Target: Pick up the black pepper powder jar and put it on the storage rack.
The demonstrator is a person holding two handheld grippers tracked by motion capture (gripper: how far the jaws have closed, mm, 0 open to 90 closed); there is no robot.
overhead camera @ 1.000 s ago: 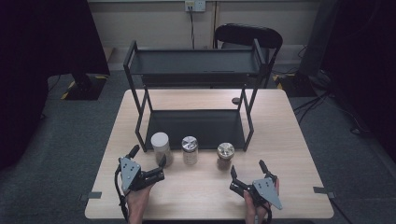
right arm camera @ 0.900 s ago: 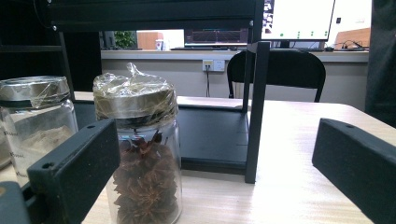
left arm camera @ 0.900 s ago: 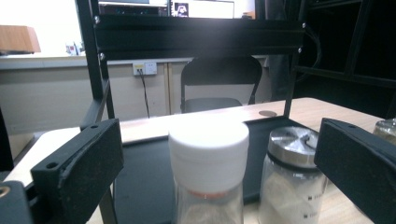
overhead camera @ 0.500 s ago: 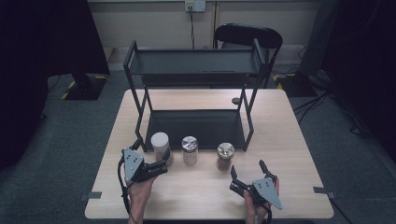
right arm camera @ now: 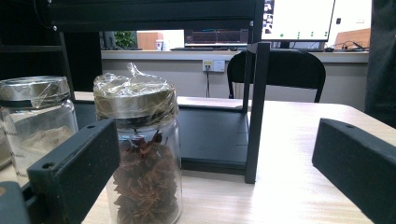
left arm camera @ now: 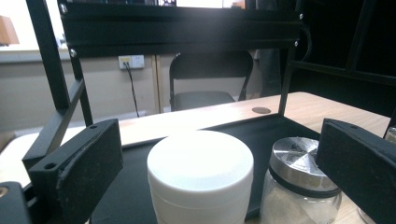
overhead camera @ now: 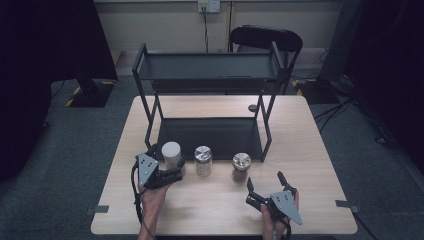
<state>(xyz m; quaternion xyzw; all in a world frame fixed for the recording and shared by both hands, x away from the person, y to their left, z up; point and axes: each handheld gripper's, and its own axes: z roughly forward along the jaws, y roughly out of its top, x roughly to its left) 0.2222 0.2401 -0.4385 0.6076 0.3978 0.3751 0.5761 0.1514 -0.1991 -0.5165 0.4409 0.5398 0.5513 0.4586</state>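
Black jaws of the left gripper [overhead camera: 167,170] are standing wide apart, flanking the white-lidded jar [left arm camera: 201,179] without touching it; its base is cut off below. Beside it, a metal-lidded jar [left arm camera: 301,186] is partly hiding behind one jaw. The right gripper [overhead camera: 265,192] is gaping open, empty, near the star anise jar [right arm camera: 142,154] before the black rack [overhead camera: 210,75]

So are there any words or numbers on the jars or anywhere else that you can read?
None can be read.
White jar: plain lid and side, no print showing.
Middle glass jar: faint marks low on the glass in the right gripper view, too blurred to read.
Star anise jar: no label showing.
Bright screen behind the chair: tiny dots and shapes, too small to read.
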